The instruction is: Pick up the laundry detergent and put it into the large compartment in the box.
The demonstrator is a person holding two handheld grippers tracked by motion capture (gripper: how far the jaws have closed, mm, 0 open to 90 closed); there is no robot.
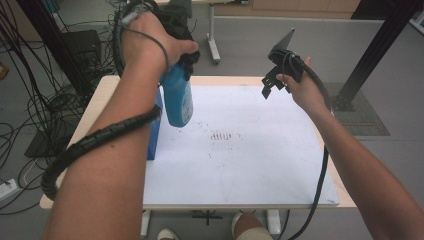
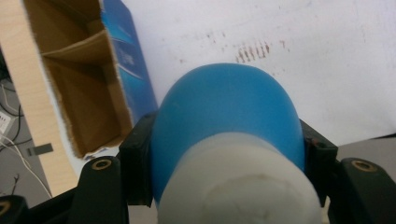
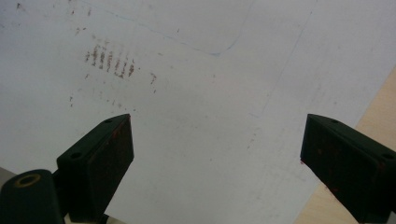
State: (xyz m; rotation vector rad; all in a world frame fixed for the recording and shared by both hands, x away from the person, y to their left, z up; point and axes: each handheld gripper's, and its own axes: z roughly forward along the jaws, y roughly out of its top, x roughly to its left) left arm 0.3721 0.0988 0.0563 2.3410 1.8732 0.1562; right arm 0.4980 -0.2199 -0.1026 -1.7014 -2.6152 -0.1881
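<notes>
Bottle aloft: your left hand-held gripper [image 1: 186,62] clamps the blue plastic bottle with white cap [image 2: 224,121] at its shoulder, above the white-covered counter [image 1: 250,165]. Smooth, rigid, probably slippery; grip below the cap. Your right hand-held gripper [image 3: 215,163] gapes wide, empty.

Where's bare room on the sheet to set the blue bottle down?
The white sheet is bare from the open box rightward to its right edge, apart from faint smudges mid-sheet. Crowded only at the left edge, where the box stands beside the blue bottle held in the left gripper.
</notes>
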